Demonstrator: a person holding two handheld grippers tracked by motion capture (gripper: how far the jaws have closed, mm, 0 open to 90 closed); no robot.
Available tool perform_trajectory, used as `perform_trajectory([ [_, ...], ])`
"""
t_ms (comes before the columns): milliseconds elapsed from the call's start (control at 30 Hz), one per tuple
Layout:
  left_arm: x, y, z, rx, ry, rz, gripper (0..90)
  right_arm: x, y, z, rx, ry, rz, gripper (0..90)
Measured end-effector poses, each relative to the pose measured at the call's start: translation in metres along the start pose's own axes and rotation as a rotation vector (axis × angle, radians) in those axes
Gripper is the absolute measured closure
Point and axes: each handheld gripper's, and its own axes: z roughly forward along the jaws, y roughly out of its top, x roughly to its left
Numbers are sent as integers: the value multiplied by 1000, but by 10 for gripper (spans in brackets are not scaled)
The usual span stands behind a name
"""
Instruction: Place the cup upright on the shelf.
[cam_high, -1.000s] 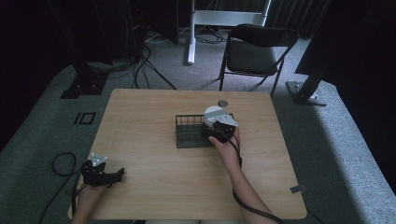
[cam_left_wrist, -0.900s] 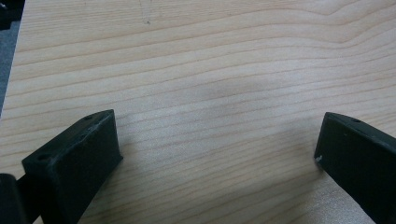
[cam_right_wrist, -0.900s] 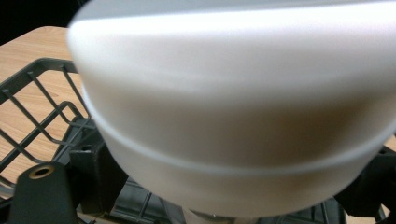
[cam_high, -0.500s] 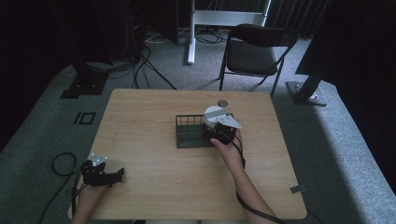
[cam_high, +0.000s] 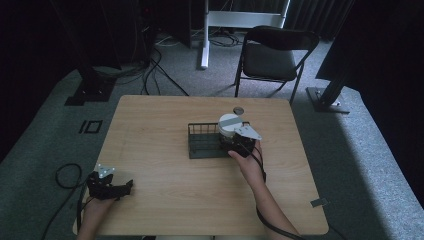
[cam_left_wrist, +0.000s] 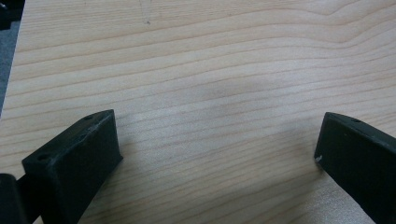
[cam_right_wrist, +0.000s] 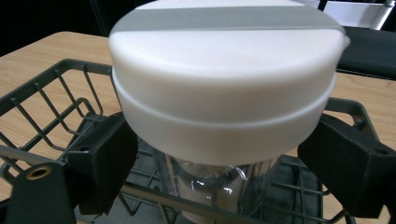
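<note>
A clear jar with a white lid crossed by a grey stripe stands upright in the right end of a black wire basket at mid-table. My right gripper is at the jar's near side. In the right gripper view its jaws press the lower rim of the lid from both sides, so the right gripper is shut on the jar, with the basket's wires around it. My left gripper rests near the table's front left corner. It is open over bare wood.
A small dark round disc lies on the table just behind the basket. A black folding chair stands beyond the far edge. A cable loop hangs off the table's left side. The wooden tabletop is bare left of the basket.
The right gripper and the jar have shifted very slightly at the basket's right end. The left gripper has stayed where it was.
</note>
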Motion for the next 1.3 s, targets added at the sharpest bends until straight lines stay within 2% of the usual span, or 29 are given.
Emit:
perform_trajectory([
  [400,0,0,0,0,0,0,2,-2,-6,-15,-17,18,-9,122],
  [933,0,0,0,0,0,0,2,-14,-16,-38,-44,3,-3,123],
  [1300,0,0,0,0,0,0,1,-28,-28,-51,-42,-21,1,123],
])
